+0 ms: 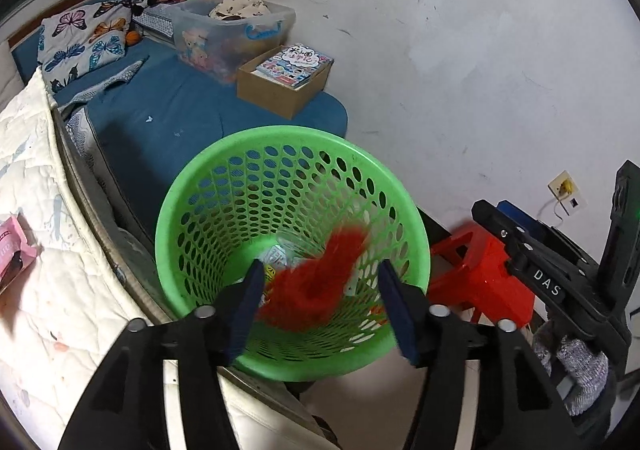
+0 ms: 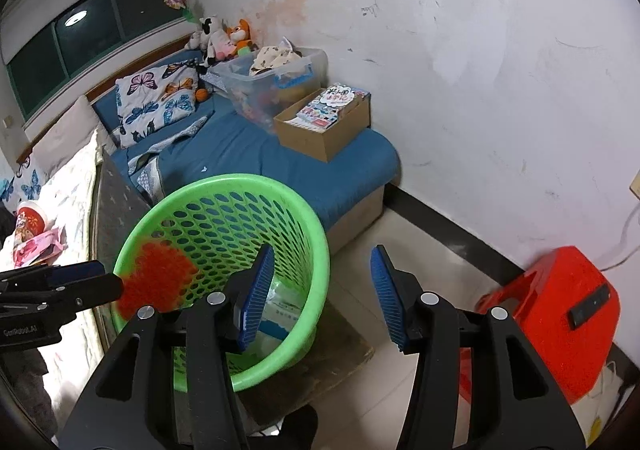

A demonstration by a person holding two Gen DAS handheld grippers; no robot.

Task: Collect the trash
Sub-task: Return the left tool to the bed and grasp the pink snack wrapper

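Nearest the lens, my left gripper [image 1: 320, 290] fills the 6 o'clock edge of the left wrist view, its blue pads [image 1: 248, 310] spread apart and pressing on nothing; a blurred red wrapper [image 1: 320, 278] lies between and beyond them, apparently loose and dropping into the green basket [image 1: 192, 210], which sits directly under the jaws so that anything let go lands inside. At 9 o'clock a pink packet [image 1: 16, 250] lies on the white quilt [image 1: 60, 178], and I judge it the next piece to collect. At 12 o'clock, well apart from the basket, a clear storage bin [image 1: 236, 34] and a cardboard box [image 1: 280, 86] rest on the blue mattress [image 1: 172, 122]; these look like belongings rather than rubbish. At 4 o'clock a red stool [image 1: 480, 274] stands on the floor beside the basket. In the right wrist view my right gripper [image 2: 322, 290] occupies 6 o'clock, roughly half open and empty, one pad over the basket's rim and the other over bare floor, held close enough for its own drop. There the basket holds pale paper scraps [image 2: 280, 310] at its bottom, which suggests collection is well under way, while a red cup [image 2: 30, 222] waits on the quilt at 9 o'clock.
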